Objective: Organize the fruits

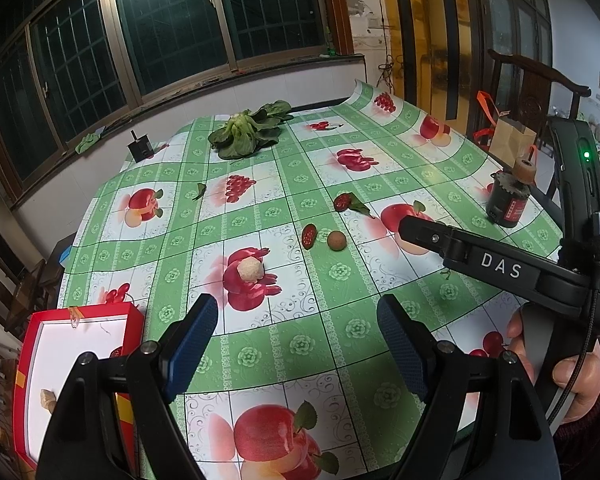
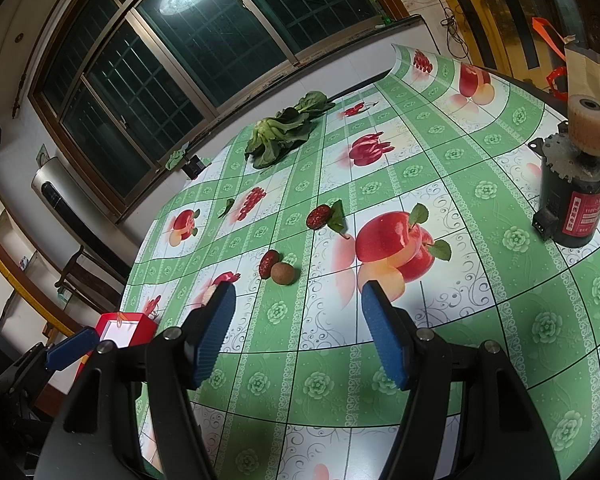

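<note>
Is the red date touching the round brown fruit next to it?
Apart. The left wrist view shows a strip of tablecloth between the red date and the round brown fruit; in the right wrist view they look nearly joined.

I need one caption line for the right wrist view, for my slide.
Open right gripper hovers over the tablecloth, facing two red dates, a longan and leafy greens.
</note>
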A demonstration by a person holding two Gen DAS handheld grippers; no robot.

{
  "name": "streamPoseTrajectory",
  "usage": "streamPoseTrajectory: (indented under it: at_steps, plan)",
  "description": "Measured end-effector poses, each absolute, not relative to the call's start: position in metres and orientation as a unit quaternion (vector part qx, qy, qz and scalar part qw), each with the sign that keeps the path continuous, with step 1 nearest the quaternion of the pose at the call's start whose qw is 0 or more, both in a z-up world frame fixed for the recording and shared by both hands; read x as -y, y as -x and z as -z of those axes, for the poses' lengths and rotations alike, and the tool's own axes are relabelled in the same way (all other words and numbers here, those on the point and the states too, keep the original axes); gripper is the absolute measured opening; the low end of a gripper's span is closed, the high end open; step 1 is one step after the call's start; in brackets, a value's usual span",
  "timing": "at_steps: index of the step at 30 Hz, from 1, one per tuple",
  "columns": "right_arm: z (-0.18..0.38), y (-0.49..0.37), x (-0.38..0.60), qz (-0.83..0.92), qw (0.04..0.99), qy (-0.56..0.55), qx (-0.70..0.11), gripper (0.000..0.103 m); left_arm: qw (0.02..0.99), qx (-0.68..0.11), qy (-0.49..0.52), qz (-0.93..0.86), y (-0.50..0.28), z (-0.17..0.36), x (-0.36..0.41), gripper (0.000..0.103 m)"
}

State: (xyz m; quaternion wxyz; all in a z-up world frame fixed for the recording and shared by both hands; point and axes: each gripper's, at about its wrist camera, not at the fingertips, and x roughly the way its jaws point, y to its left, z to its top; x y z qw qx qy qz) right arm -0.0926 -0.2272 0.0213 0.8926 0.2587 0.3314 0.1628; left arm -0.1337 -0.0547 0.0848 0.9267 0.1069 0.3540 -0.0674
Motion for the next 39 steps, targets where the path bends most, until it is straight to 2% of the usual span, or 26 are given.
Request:
streamPoseTrajectory:
  at_steps: [13, 20, 26, 34, 35, 37, 39]
  plan:
    - [-0.022, 0.093, 0.226, -0.163, 0.894, -0.258, -0.329, 0.066, 0.926, -0.357, -0.106, 0.068, 0.131, -0.083, 0.052, 0.082]
    - [-0.02, 0.088, 0.223, -0.172, 0.886, -0.258, -0.345, 0.066, 0.931, -0.351, -0.101, 0.007, 0.109, -0.08, 0.007, 0.082]
    - [-0.017, 0.059, 0.202, -0.194, 0.87, -0.208, -0.402, 0.066, 0.917, -0.389, -0.081, -0.033, 0.071, -0.062, -0.035, 0.082]
    - [-0.014, 0.02, 0.164, -0.187, 0.872, -0.113, -0.438, 0.066, 0.909, -0.408, -0.074, 0.024, 0.059, -0.051, -0.024, 0.082]
    - [-0.011, 0.016, 0.159, -0.181, 0.872, -0.102, -0.444, 0.065, 0.909, -0.41, -0.074, 0.028, 0.058, -0.05, -0.023, 0.082]
    - [-0.007, 0.008, 0.15, -0.176, 0.871, -0.084, -0.451, 0.055, 0.907, -0.413, -0.074, 0.033, 0.051, -0.047, -0.02, 0.082]
    - [0.0, 0.003, 0.14, -0.167, 0.866, -0.059, -0.467, 0.033, 0.904, -0.419, -0.071, 0.037, 0.046, -0.044, -0.018, 0.082]
